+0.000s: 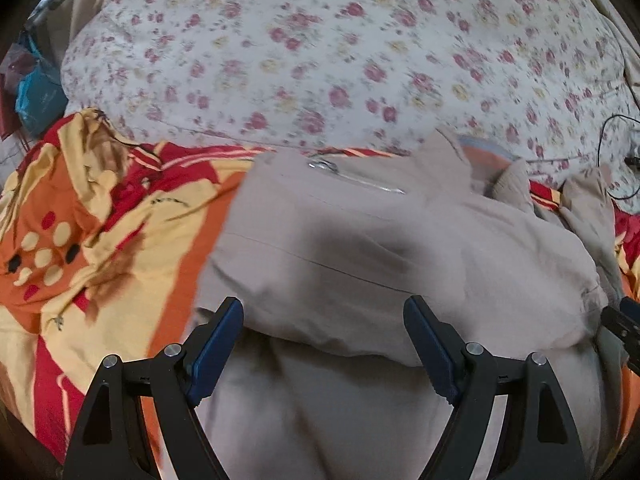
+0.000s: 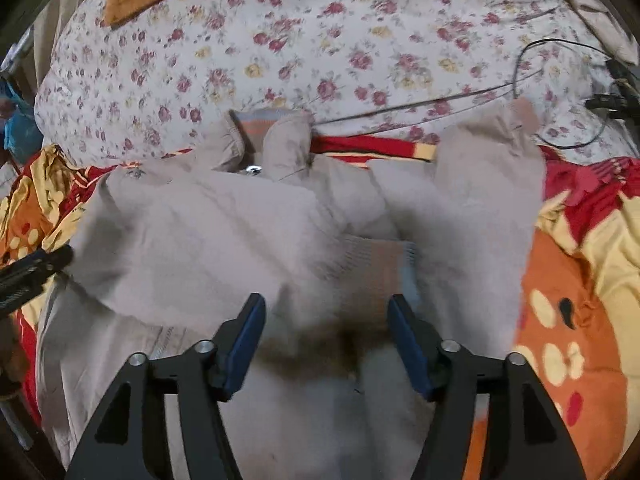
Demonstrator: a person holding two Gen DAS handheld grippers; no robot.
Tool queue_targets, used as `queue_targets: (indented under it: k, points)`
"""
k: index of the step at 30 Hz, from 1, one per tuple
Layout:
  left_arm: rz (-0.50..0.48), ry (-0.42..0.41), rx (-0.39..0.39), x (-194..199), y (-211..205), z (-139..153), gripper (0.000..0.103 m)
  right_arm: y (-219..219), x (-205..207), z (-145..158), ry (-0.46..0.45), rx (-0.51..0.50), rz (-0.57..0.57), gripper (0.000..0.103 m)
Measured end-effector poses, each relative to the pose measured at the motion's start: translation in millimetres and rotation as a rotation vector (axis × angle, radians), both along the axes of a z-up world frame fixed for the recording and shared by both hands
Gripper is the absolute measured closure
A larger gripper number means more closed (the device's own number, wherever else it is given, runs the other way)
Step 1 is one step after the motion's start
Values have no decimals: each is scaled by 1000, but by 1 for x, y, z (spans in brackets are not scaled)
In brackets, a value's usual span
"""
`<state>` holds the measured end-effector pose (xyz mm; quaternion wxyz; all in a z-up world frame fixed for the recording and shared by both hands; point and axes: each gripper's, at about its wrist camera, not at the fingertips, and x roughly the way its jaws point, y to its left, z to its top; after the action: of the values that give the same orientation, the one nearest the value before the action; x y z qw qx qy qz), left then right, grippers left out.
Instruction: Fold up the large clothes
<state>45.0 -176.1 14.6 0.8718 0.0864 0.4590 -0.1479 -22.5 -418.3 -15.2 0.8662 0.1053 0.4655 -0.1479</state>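
The beige jacket (image 1: 360, 248) lies part-folded on the orange, red and yellow bedsheet (image 1: 100, 216), just in front of the floral quilt (image 1: 320, 52). Its zipper (image 1: 356, 178) shows near the jacket's far edge, and a sleeve cuff (image 2: 496, 152) reaches toward the quilt on the right side.

Left claw (image 1: 324, 340): jaws wide, nothing between the pads, hovering over a folded-over edge of the jacket. Right claw (image 2: 326, 344): jaws apart, no cloth pinched, above the jacket's middle, where striped lining (image 2: 372, 272) is exposed. Both frames are motion-blurred, so fine creases cannot be read.

Judged step: a fold has been laid down and released, and the next grasp is being set up.

Doing it well: pick matching points on the jacket's near hem, one claw each side of the zipper. Pinch all layers together, lift evenly, carry toward the quilt side, and lay it flat. The loose sleeve should be tucked inward first, or the bundle will bulge.
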Motion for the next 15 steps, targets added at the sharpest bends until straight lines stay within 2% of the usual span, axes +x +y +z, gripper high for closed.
queue_targets:
  k: [7,15]
  points:
    - [-51,6,-4,-8,-18,0,21,-11,-22,12,-14,-25,-22,36]
    - [-66,19,-3,-9,-23,-3,20,-19,-29,15,-21,-26,-42,36]
